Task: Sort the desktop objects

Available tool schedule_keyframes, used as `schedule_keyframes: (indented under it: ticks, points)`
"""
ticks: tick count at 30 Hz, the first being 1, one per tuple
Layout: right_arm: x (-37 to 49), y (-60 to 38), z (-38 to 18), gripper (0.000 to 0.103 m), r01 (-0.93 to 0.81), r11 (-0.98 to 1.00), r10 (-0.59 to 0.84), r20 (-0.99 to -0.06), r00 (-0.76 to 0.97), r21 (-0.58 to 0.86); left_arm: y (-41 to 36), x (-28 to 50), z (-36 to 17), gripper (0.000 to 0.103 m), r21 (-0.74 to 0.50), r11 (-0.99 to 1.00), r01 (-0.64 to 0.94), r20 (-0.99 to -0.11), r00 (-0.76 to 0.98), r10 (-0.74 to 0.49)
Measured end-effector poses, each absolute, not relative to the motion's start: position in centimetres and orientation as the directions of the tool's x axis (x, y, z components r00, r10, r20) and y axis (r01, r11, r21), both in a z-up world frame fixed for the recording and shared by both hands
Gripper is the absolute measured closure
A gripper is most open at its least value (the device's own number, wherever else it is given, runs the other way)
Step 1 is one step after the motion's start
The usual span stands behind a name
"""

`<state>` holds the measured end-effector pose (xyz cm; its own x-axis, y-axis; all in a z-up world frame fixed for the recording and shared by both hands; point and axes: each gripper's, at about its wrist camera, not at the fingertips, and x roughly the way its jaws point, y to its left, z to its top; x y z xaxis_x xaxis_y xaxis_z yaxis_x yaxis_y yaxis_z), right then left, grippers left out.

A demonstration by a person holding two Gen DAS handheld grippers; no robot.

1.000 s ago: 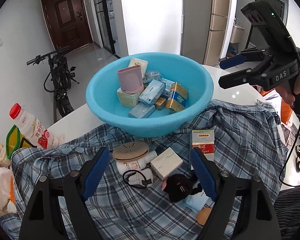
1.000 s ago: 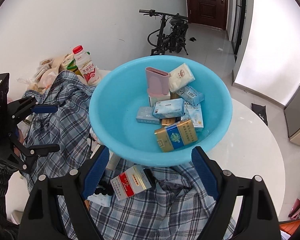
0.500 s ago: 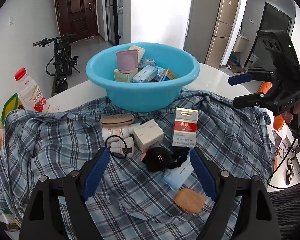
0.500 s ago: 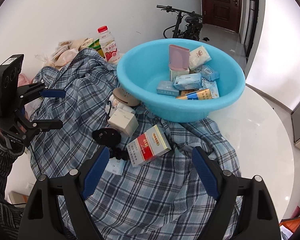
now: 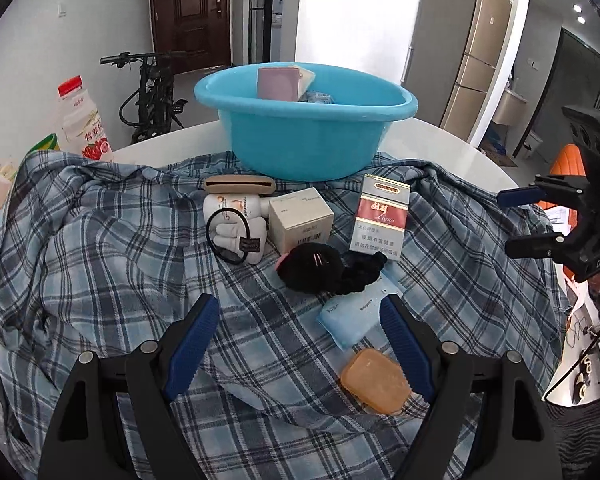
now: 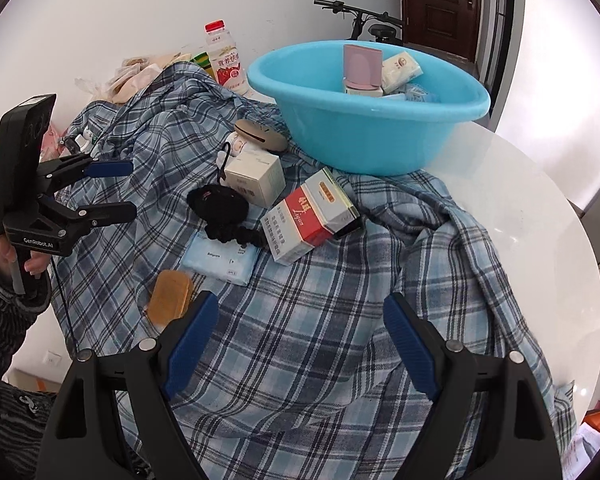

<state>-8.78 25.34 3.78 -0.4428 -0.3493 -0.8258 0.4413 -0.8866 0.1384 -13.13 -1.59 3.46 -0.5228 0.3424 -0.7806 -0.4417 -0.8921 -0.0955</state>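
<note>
Plaid cloth (image 6: 320, 340) holds red "Liqun" carton (image 6: 310, 216) beside blue basin (image 6: 364, 128).

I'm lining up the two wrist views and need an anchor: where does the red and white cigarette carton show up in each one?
Left wrist view: the cigarette carton lies right of centre on the plaid shirt, just in front of the blue basin.
Right wrist view: the carton lies at centre, tilted, below the basin.
Shared landmark: the black scrunchie beside it.

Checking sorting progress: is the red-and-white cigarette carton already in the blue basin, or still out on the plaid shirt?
Still out. The cigarette carton lies on the plaid shirt in front of the blue basin, apart from both open grippers.
</note>
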Motion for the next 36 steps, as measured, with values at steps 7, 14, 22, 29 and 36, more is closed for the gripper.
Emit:
schedule_keyframes:
  ticks: [7, 14, 22, 29, 36]
  points:
    - [-7.2, 25.5, 3.2, 0.020, 0.406, -0.907, -0.329, -0.784, -0.526, 0.109, -0.2, -12.4, 1.6, 0.018, -0.104, -0.900, -0.423, -0.764, -0.545, 0.345]
    - [-6.7, 25.1, 2.4, 0.020, 0.379, -0.920, -0.321, -0.743, -0.588, 0.098, 1.9, -12.9, 0.5, 0.018, -0.100, -0.905, -0.413, -0.756, -0.560, 0.339]
    - [-6.4, 26.4, 1.2, 0.016, 0.302, -0.929, -0.366, -0.673, -0.643, 0.216, 3.2, -13.7, -0.4, 0.018, -0.065, -0.921, -0.384, -0.741, -0.600, 0.303]
    - [-6.3, 27.1, -0.2, 0.015, 0.278, -0.916, -0.401, -0.667, -0.628, 0.289, 3.4, -15.6, -1.6, 0.018, -0.108, -0.920, -0.377, -0.767, -0.557, 0.318]
    - [-6.1, 26.9, -0.8, 0.015, 0.283, -0.923, -0.385, -0.679, -0.625, 0.262, 3.2, -17.5, -1.7, 0.018, -0.161, -0.924, -0.348, -0.767, -0.545, 0.339]
